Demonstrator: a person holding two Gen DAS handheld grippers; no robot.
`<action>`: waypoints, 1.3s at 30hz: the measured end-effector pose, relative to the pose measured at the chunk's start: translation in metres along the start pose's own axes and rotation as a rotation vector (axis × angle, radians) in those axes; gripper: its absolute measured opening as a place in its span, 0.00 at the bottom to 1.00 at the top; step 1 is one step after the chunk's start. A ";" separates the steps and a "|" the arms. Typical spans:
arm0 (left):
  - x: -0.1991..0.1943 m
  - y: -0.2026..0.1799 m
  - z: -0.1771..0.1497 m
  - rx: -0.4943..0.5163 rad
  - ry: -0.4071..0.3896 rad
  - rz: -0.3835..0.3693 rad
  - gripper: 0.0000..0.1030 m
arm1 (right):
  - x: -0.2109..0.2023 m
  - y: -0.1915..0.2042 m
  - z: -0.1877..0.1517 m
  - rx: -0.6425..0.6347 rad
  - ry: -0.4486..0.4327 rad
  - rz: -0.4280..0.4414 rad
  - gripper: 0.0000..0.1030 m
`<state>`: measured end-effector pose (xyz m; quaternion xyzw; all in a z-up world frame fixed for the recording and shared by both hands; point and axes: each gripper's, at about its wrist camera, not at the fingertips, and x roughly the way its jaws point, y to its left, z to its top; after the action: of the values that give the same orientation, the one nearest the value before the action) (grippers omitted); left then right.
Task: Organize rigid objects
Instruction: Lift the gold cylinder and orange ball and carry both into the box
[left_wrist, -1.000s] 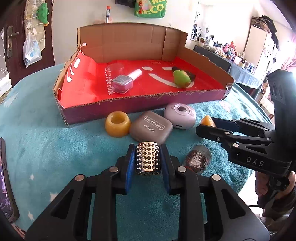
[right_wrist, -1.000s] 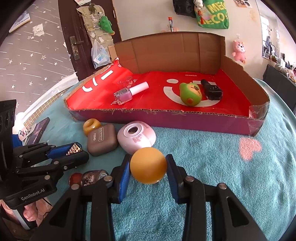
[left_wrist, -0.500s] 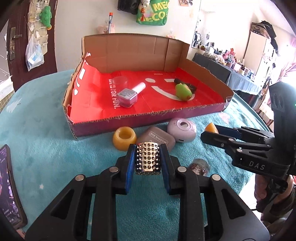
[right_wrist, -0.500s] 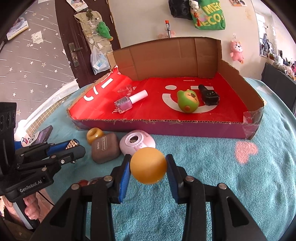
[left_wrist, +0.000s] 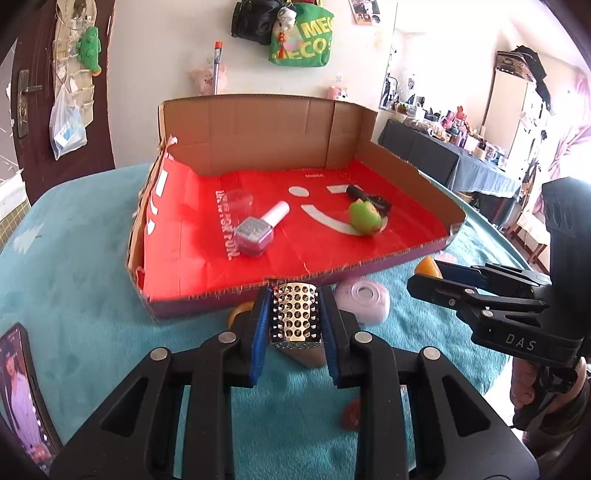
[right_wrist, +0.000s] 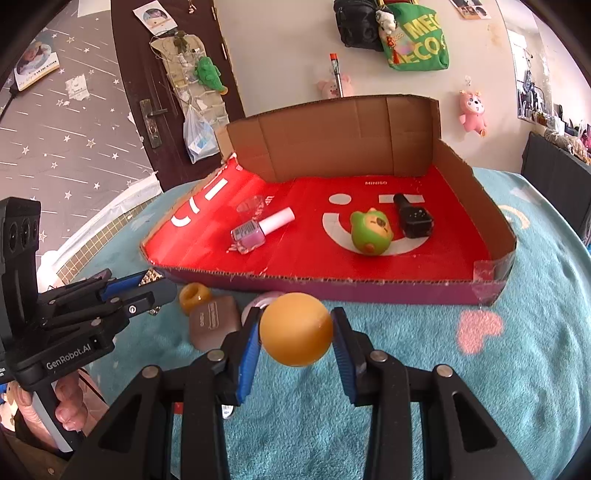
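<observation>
Fingers of the left gripper (left_wrist: 294, 325) are closed on a studded silver block (left_wrist: 294, 314), which is held clear of the teal cloth on the bench (left_wrist: 74, 280), just in front of the near wall of the cardboard tray (left_wrist: 258, 122). Fingers of the right gripper (right_wrist: 295, 332) are closed on an orange ball (right_wrist: 295, 328), gripped at both sides by the blue pads and likewise held off the cloth, short of the tray's near wall.

Inside the tray, on its red lining, a pale nail polish bottle (right_wrist: 258, 230) is seen lying on its side toward the left, with a clear glass cup (right_wrist: 250, 205) just behind it. A green squishy toy (right_wrist: 370, 232) is placed near the middle, and a black bottle (right_wrist: 412, 216) lies just beside it on the right.

Outside the tray, close to its near wall, a yellow ring-shaped piece (right_wrist: 194, 295), a brown eye shadow case (right_wrist: 214, 323) and a lilac round case (left_wrist: 364, 300) are left on the cloth; the lilac case is partly hidden behind the ball in the right wrist view. A small reddish object (left_wrist: 351, 415) is glimpsed between the left gripper's arms, too blurred to be identified. A phone (left_wrist: 22, 391) is lying at the left edge of the bench.
</observation>
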<state>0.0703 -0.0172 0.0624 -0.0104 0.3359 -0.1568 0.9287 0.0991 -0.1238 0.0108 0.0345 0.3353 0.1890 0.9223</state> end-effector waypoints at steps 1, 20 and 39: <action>0.001 0.000 0.003 0.002 -0.002 0.000 0.23 | 0.000 0.000 0.001 -0.002 -0.002 0.000 0.38; 0.030 0.009 0.039 -0.009 0.017 -0.017 0.23 | 0.011 -0.006 0.039 -0.038 -0.004 -0.006 0.38; 0.094 0.023 0.053 -0.048 0.198 -0.040 0.23 | 0.071 -0.033 0.062 -0.026 0.185 -0.032 0.38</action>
<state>0.1783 -0.0277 0.0422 -0.0240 0.4293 -0.1673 0.8872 0.1987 -0.1238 0.0097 -0.0006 0.4172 0.1812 0.8906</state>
